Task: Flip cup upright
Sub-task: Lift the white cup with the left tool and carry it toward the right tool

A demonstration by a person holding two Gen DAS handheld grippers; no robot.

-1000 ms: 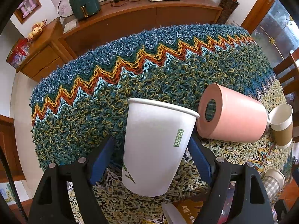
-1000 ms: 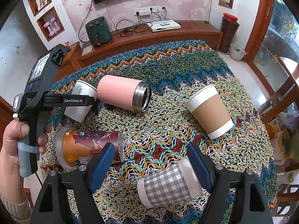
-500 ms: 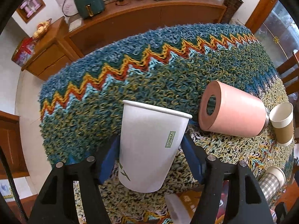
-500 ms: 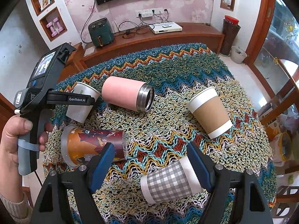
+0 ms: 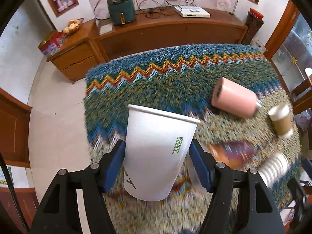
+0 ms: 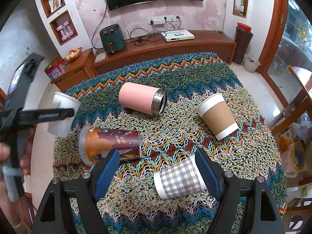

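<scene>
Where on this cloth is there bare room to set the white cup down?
Far half of the cloth, behind the pink tumbler, is bare. Also a patch between tumbler and brown cup. Crowded near the can and checked cup.

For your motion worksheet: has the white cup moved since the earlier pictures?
Yes. In the right wrist view the white cup has moved left, away from the pink tumbler it sat beside.

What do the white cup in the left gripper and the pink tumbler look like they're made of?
White cup: likely matte paper, with a rolled rim and printed logo. Pink tumbler: seemingly stainless steel under a matte pink coating; its bare rim shines silver.
</scene>
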